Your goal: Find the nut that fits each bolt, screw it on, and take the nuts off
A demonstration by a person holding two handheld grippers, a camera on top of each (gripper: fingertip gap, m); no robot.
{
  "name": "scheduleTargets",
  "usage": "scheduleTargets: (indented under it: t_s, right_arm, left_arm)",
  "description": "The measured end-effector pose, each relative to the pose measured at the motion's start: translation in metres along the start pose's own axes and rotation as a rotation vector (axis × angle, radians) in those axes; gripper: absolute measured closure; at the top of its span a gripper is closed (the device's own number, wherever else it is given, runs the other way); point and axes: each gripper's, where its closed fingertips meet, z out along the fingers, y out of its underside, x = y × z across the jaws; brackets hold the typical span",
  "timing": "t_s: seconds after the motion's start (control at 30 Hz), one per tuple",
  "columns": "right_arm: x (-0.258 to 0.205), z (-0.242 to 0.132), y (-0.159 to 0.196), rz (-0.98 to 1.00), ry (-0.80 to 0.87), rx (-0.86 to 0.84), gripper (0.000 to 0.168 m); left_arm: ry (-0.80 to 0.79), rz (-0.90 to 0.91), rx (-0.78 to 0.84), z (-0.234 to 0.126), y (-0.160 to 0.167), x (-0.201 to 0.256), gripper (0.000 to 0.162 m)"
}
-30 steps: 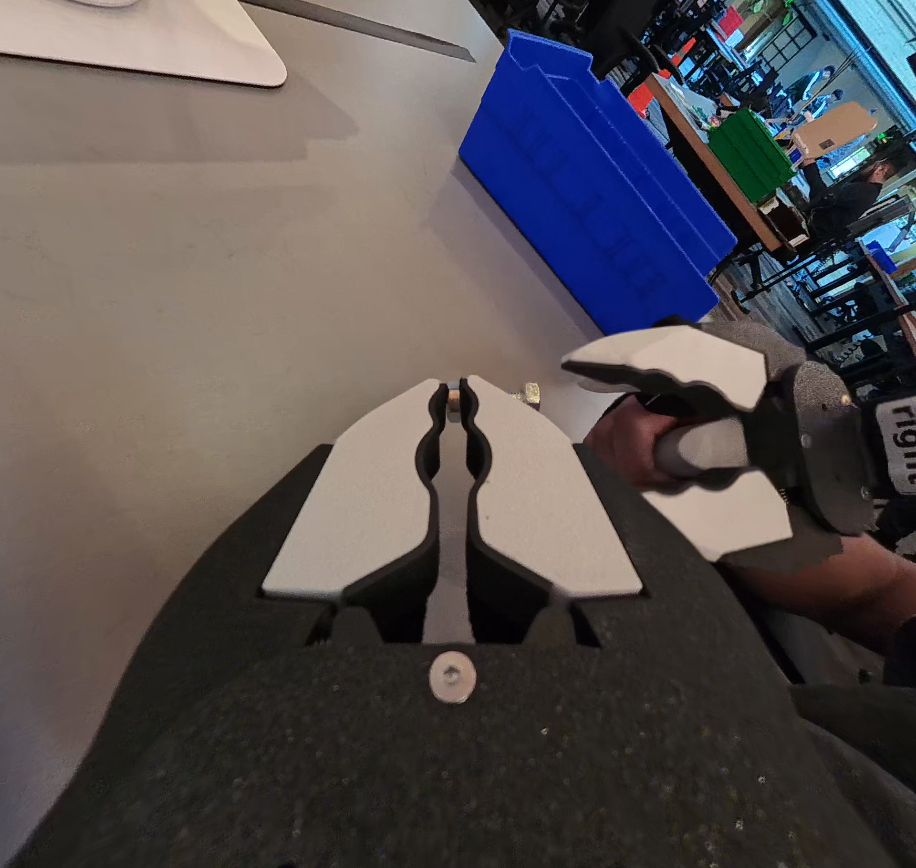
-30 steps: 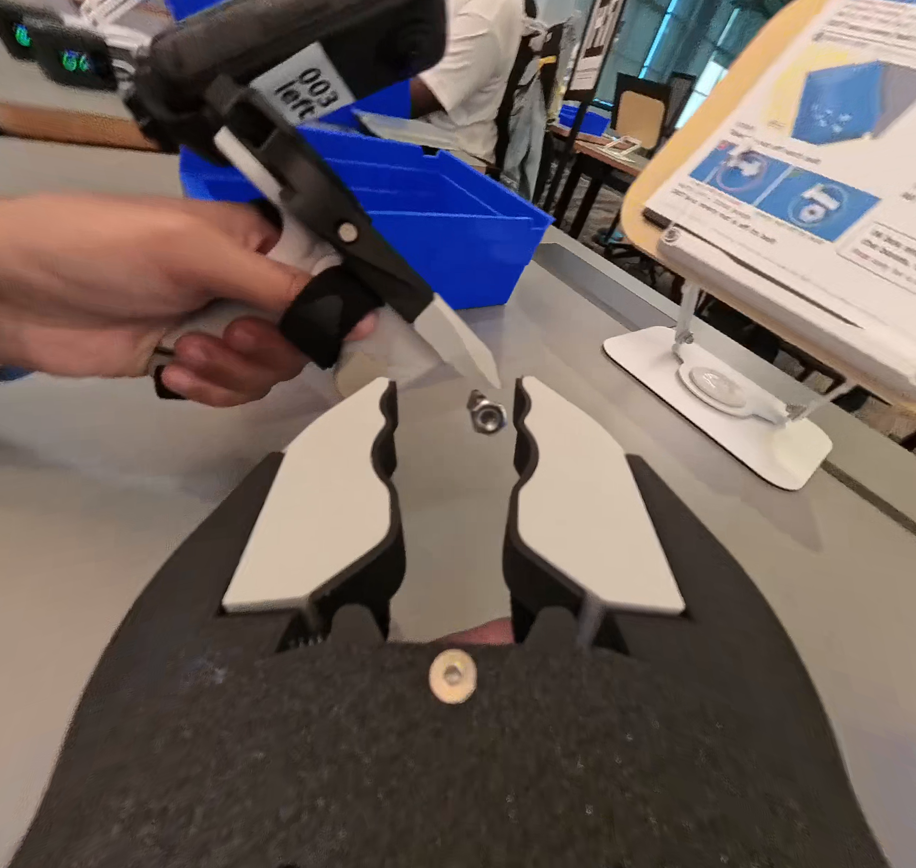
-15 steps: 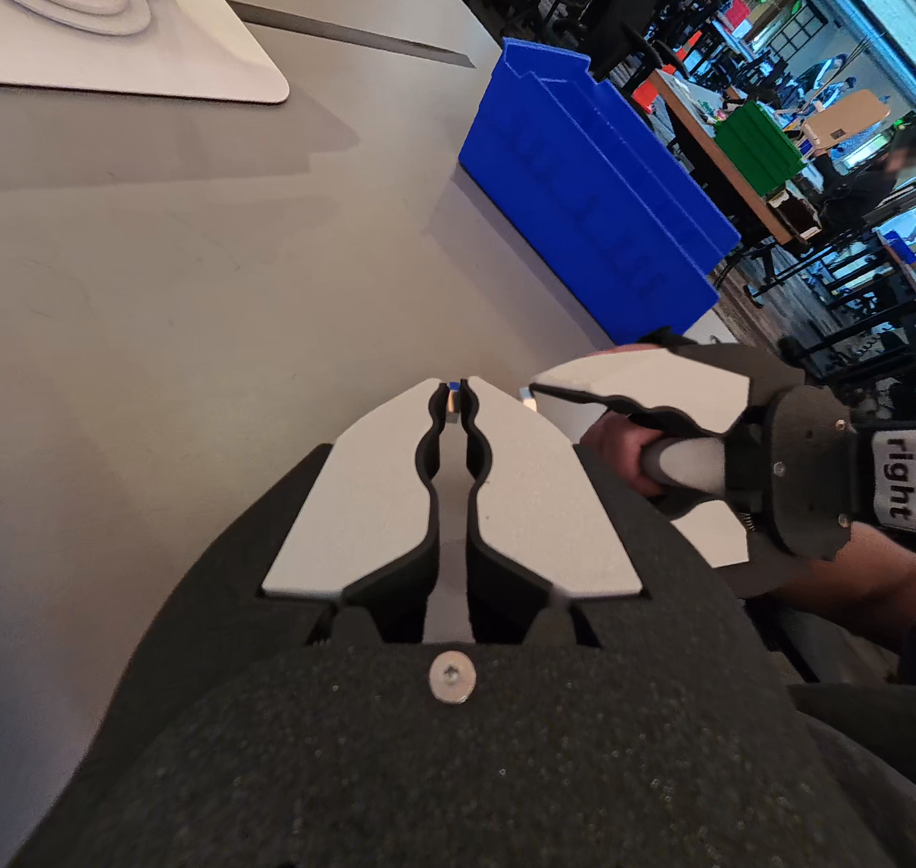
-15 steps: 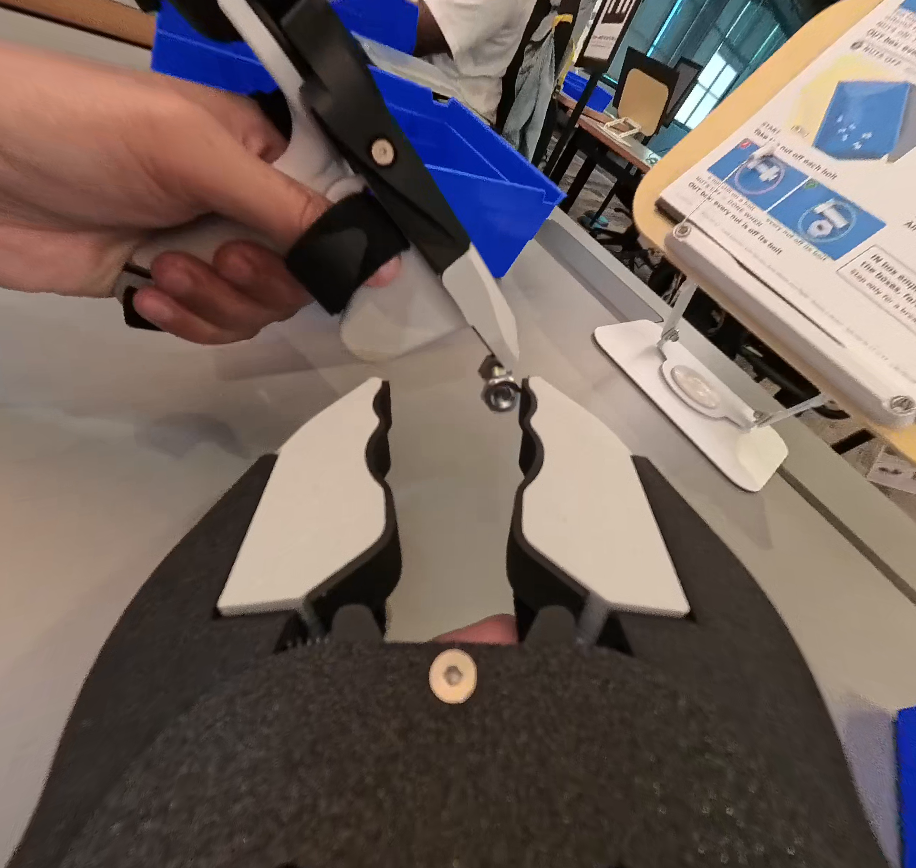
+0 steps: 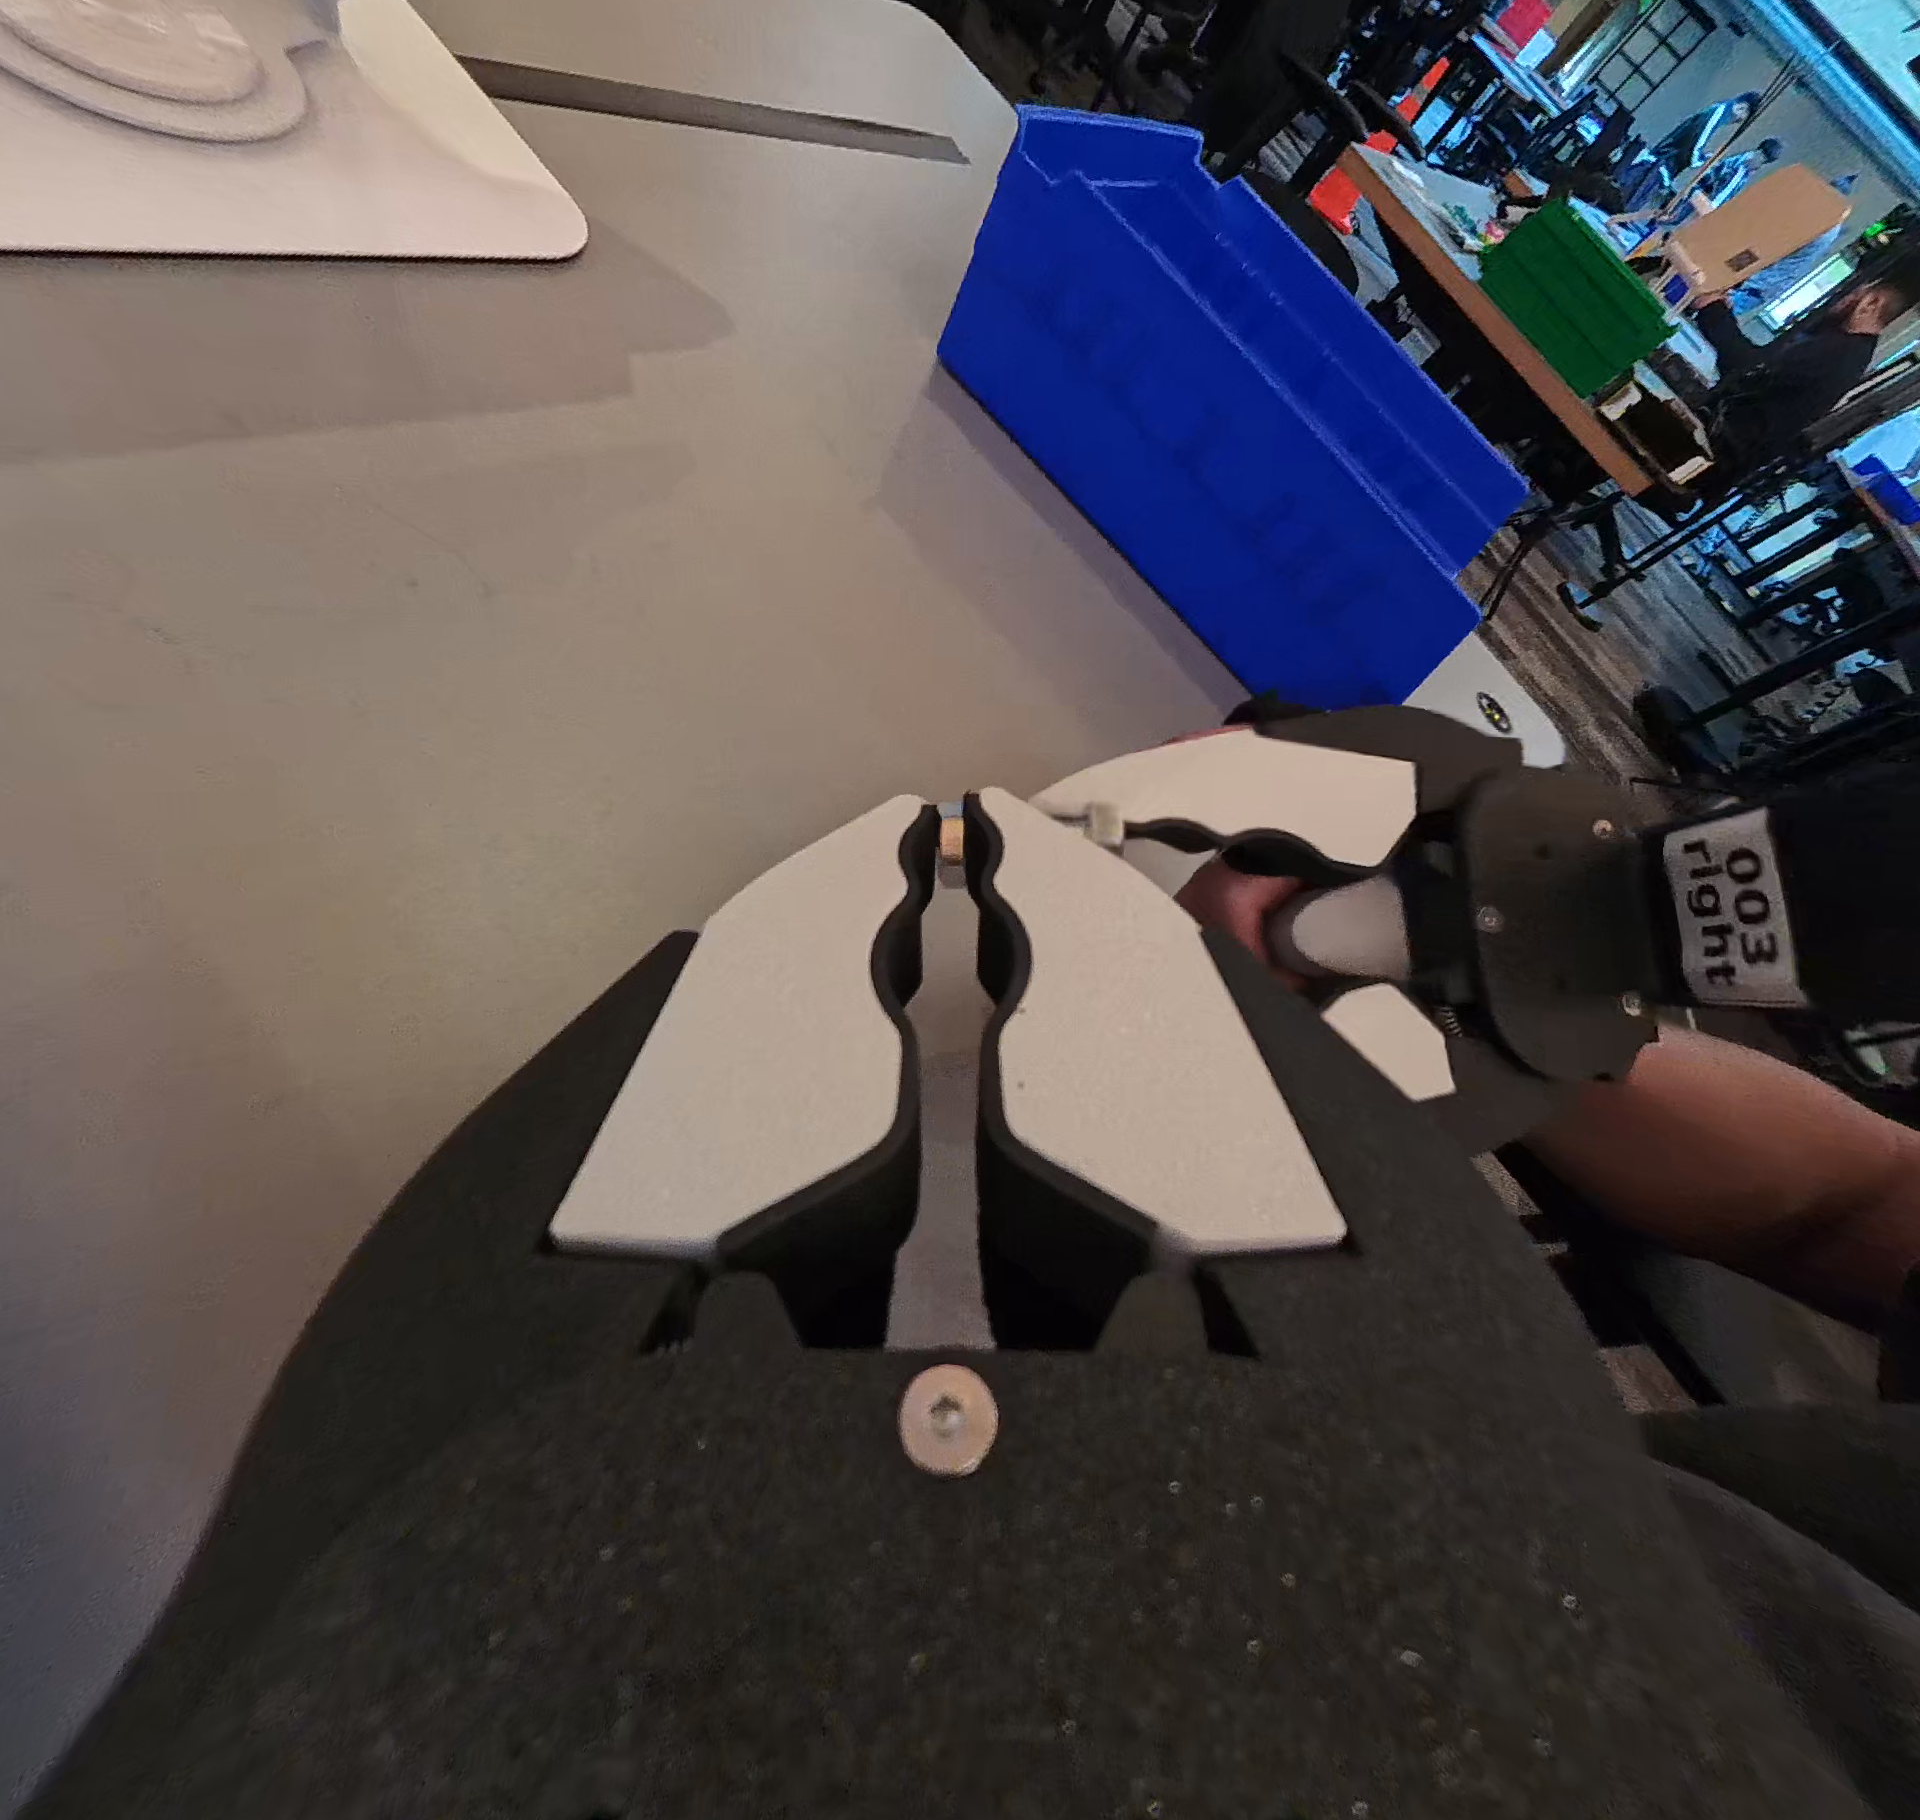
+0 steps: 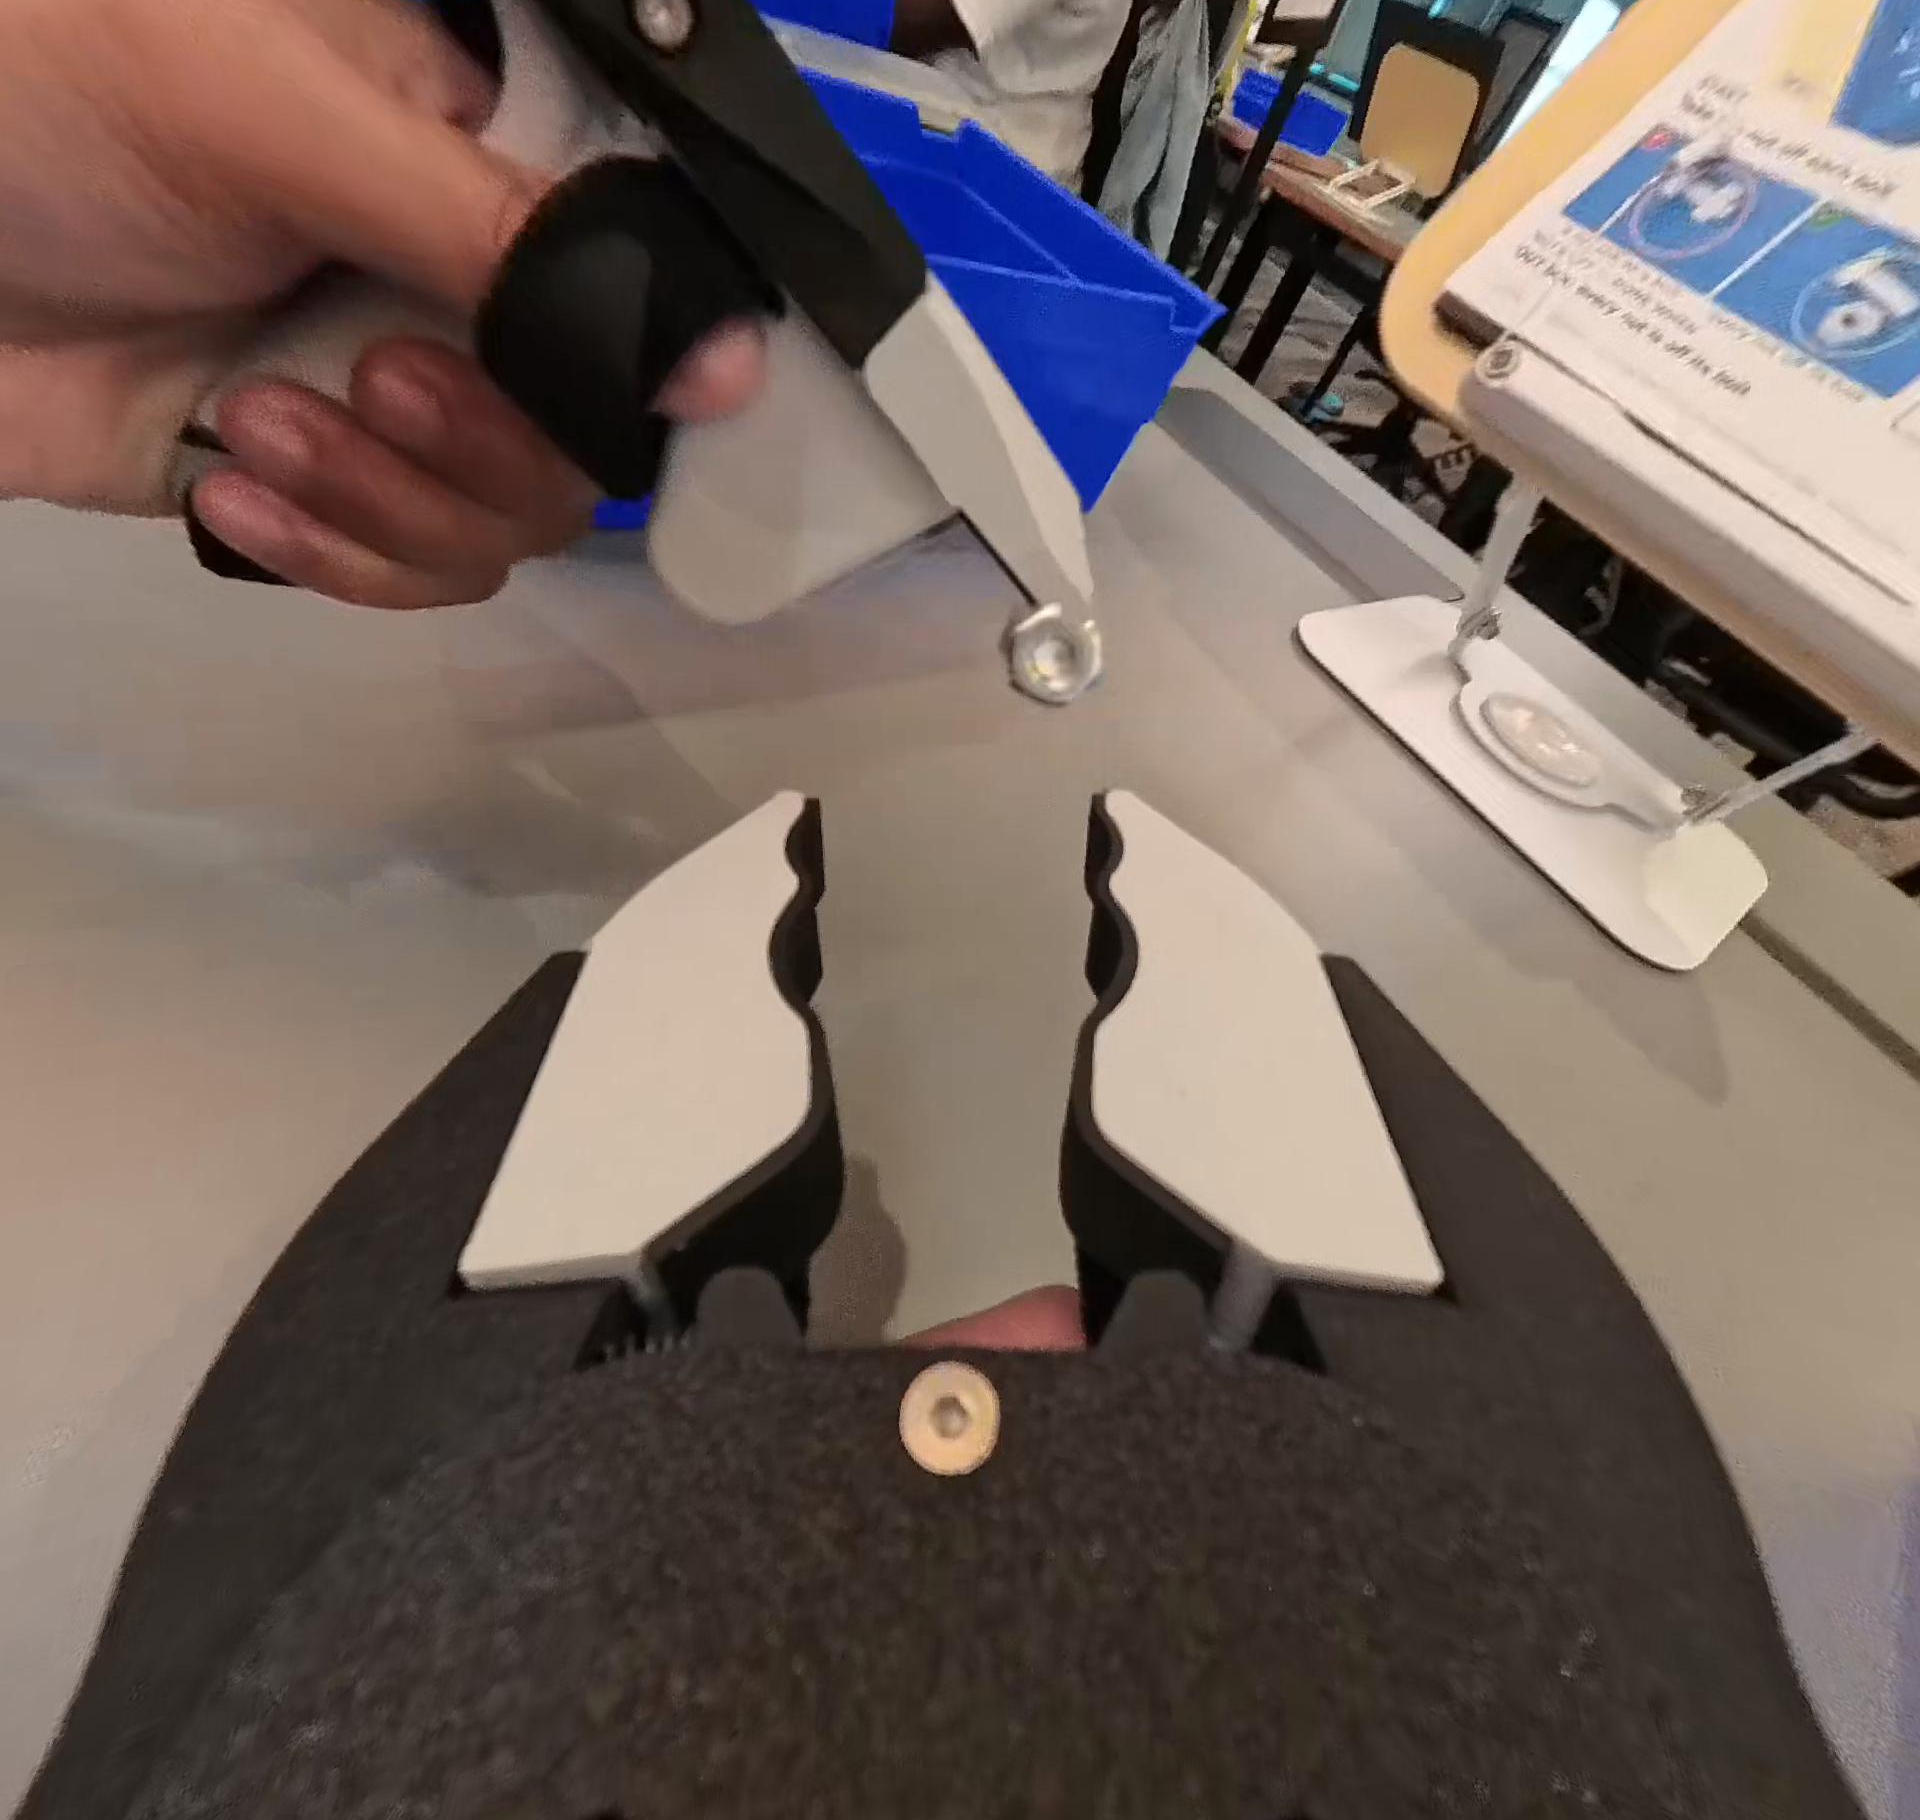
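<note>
Right wrist view shows the left gripper [image 6: 1055,617] pinched shut on a nut [image 6: 1051,650] above the table [image 6: 312,835] at twelve o'clock of the wide-open, empty right gripper [image 6: 951,835]; no bolt visible, so threading seems undone.

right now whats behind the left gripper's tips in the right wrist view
The blue bin stands behind the left gripper, which pinches a nut. The bin's inside is mostly covered by the gripper and hand.
</note>
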Motion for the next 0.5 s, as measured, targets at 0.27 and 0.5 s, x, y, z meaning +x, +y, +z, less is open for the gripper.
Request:
scheduleTargets:
  t_s: [0.27, 0.5]
  right_arm:
    - [-0.004, -0.004, -0.020, -0.051, 0.004, 0.042, 0.117]
    - [-0.001, -0.011, -0.029, -0.047, 0.012, 0.079, 0.121]
  left_arm:
    - [-0.008, 0.020, -0.015, 0.002, 0.002, 0.001, 0.158]
    - [-0.005, 0.020, -0.019, 0.002, 0.004, 0.000, 0.158]
